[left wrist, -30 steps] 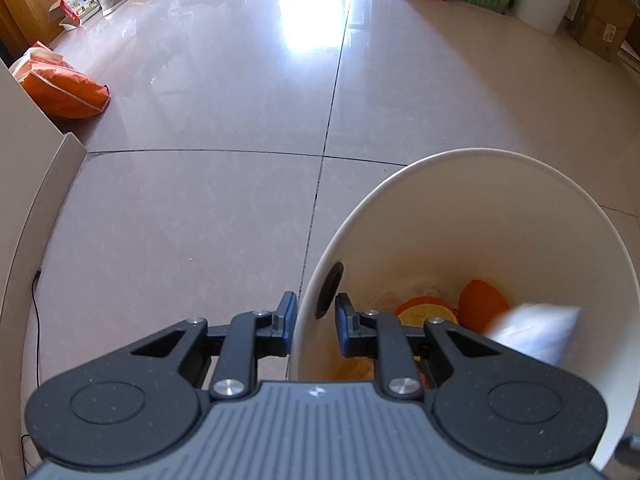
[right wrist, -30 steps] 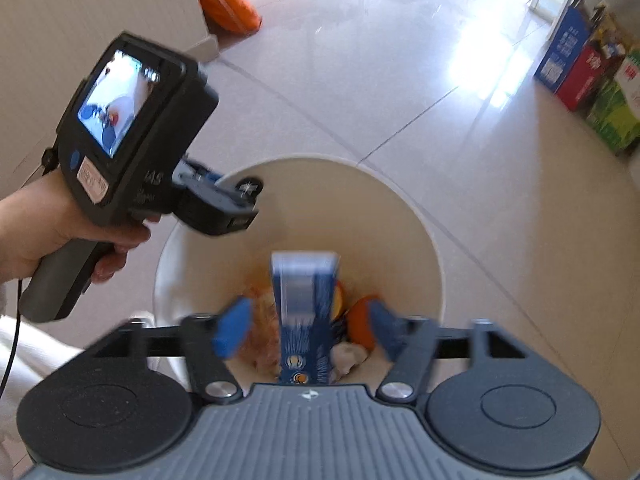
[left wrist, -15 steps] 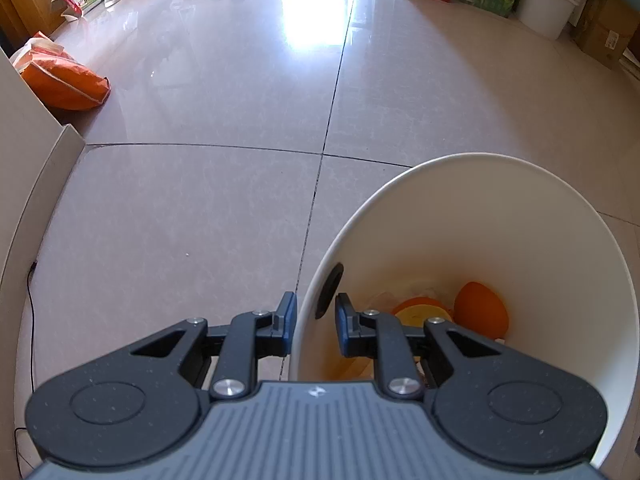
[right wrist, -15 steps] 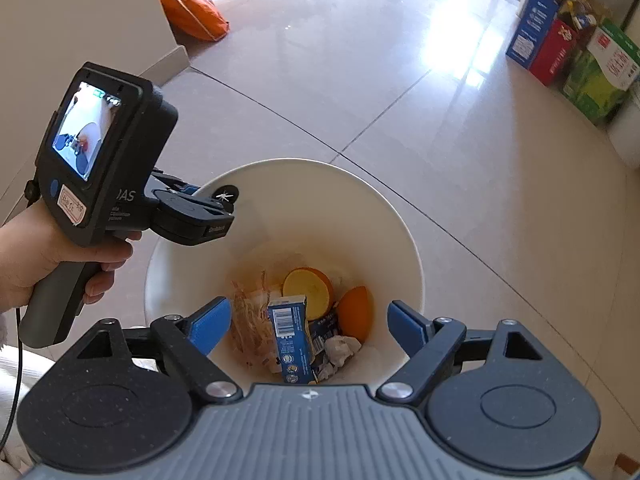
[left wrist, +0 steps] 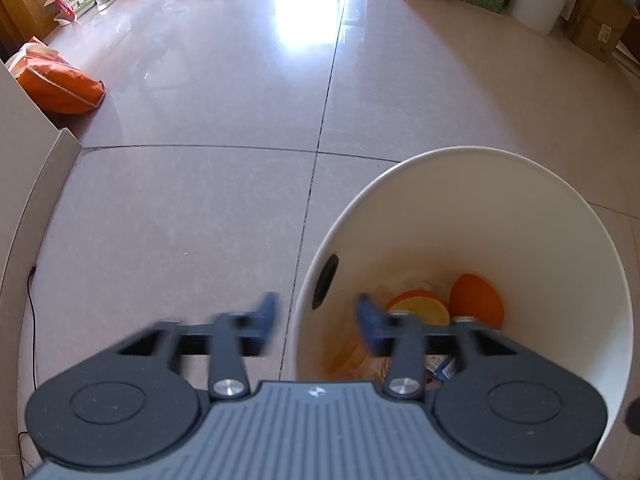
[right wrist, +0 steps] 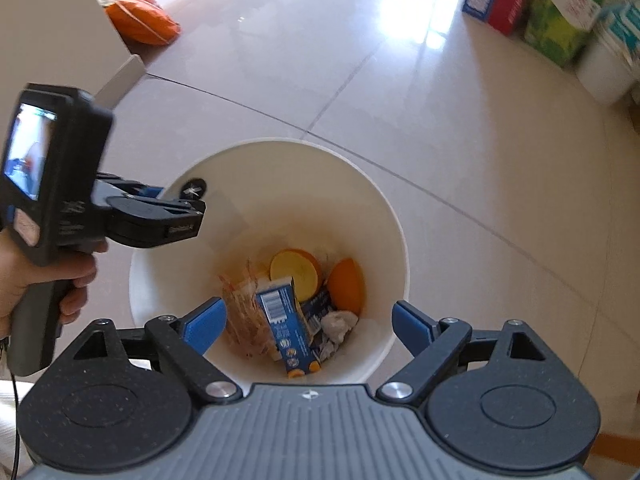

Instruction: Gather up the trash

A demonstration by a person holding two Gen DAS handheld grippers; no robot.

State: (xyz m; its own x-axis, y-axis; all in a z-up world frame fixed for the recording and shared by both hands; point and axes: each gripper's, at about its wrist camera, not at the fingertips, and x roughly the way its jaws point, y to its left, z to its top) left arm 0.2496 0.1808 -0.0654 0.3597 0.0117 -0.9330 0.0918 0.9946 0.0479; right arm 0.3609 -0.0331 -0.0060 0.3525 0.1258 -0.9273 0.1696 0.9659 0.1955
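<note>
Trash bin [right wrist: 394,216] on the tile floor: our left gripper [left wrist: 316,316], jaws just opening astride its rim, lets go; our right gripper [right wrist: 308,320] hovers wide and empty above the dropped blue carton [right wrist: 286,326]. Released, the bin could tip.

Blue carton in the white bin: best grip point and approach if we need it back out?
Grip the blue carton at its raised barcode end, across the narrow width, coming straight down through the white bin mouth. It leans tilted against the orange halves; its lower end sits among wrappers, likely harder to reach.
</note>
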